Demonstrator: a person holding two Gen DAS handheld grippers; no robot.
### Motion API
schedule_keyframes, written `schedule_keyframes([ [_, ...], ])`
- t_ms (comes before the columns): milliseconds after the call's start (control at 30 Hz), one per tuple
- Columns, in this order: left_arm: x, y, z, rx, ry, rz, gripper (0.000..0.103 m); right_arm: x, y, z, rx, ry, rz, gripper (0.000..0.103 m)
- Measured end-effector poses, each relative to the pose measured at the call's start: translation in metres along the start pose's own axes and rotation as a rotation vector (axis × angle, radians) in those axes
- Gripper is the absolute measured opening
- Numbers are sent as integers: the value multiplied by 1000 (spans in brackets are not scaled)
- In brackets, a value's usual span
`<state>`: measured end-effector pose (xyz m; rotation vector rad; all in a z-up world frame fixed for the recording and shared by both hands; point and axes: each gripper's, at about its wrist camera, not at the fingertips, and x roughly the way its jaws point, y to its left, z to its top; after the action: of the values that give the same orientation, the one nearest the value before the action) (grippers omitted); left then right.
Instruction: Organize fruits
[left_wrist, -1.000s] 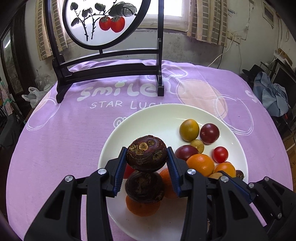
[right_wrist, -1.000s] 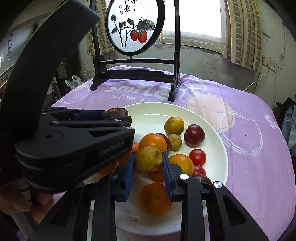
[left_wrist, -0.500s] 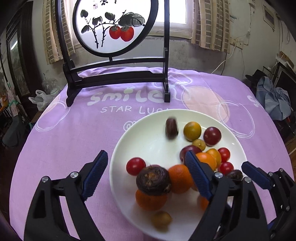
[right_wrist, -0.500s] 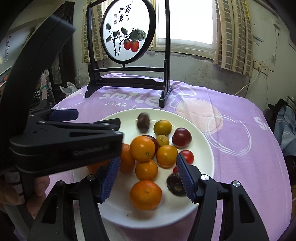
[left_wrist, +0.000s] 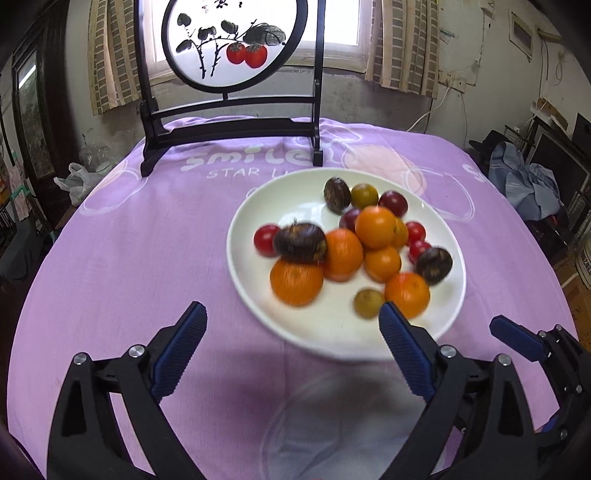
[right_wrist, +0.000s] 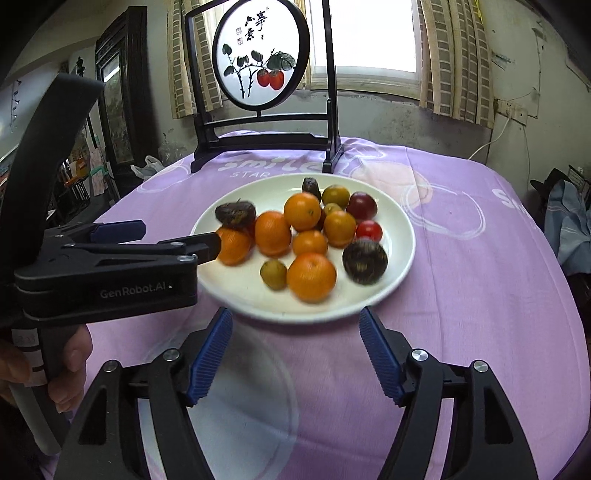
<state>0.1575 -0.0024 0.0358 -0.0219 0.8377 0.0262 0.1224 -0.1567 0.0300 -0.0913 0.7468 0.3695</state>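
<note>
On the white plate (left_wrist: 258, 302) that sits on the purple-covered table (left_wrist: 129, 258), the fruits lie heaped together: several oranges (left_wrist: 296, 281), small red tomatoes (left_wrist: 266, 239), dark plums (left_wrist: 393, 203), little yellow-green fruits (left_wrist: 368, 302) and a few rough, dark brown ones (left_wrist: 300, 242), one of which rests on top of an orange. None lies on the cloth. Both grippers hang short of the plate's near rim, empty: the left gripper (left_wrist: 291, 334) has its jaws spread wide, and the right gripper (right_wrist: 295, 347) likewise stands apart with nothing between its pads. All these fruits look light and round, so they will likely roll once nudged, and the heap could shift if a lower piece is pulled. Oranges seem firm enough for a squeeze across the widest part; tomatoes and plums have smooth, thin skins and probably bruise or slip, so a gentle hold across the middle suits them. Rough brown fruit should grip well. Whether the sorting is over or still under way, the pile alone does not settle.
</note>
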Motion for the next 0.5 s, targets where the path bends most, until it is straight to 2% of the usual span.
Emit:
schedule_keyframes([
  [233, -16, 9, -37, -35, 29, 6, 93, -15, 5, -25, 26, 16, -37, 80],
  [500, -30, 9, -59, -28, 21, 13, 93, -20, -2, -42, 57, 8, -53, 81],
])
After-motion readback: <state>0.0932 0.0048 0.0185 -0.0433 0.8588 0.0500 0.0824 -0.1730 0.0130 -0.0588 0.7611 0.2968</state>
